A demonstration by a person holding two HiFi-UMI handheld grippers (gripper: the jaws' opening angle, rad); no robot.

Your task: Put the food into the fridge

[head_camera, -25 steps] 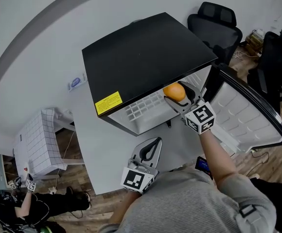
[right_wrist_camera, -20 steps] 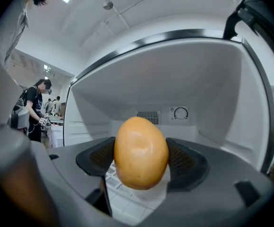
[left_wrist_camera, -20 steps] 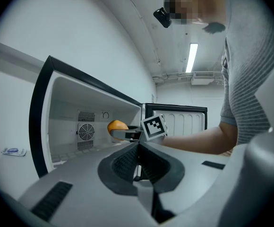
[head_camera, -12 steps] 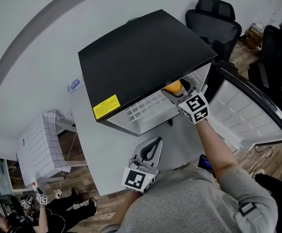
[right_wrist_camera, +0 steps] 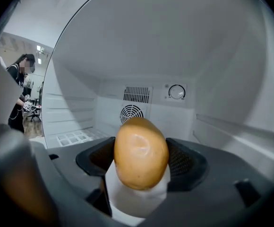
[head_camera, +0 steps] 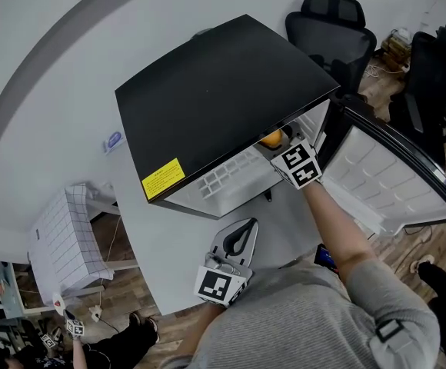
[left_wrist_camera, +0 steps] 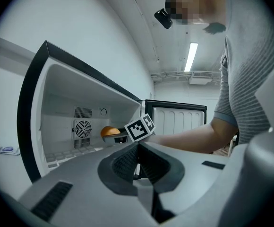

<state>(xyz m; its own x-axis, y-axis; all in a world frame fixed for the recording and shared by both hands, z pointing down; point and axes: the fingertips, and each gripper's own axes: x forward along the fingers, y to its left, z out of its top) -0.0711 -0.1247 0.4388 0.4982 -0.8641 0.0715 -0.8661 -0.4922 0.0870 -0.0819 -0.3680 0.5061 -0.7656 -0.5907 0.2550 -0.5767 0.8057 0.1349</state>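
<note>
We see the black fridge [head_camera: 208, 91] standing on the white counter [head_camera: 169, 244], with its door [head_camera: 384, 183] swung wide to our right. The right gripper [head_camera: 278, 146] reaches into the fridge's open mouth, just under the front edge of the top. Its jaws pinch an orange-brown, rounded piece of food [right_wrist_camera: 141, 152], one dark pad on each side, and something white sits below the food between the jaws. The food hangs in the fridge's upper space, above the white gridded shelf [right_wrist_camera: 75, 137]. It is well apart from the back wall, where a round fan grille [right_wrist_camera: 131, 112] and a dial [right_wrist_camera: 176, 92] show.

The side walls and the ceiling stand clear of the food on every side. Our right forearm [head_camera: 334, 221] passes through the gap between the fridge's front and the open door.

The left gripper [left_wrist_camera: 138, 161] hangs over the counter in front of the fridge, its jaws pressed together with nothing between them. Office chairs [head_camera: 331, 29] stand beyond the fridge, and a white gridded basket [head_camera: 61, 237] sits off the counter's left edge.
</note>
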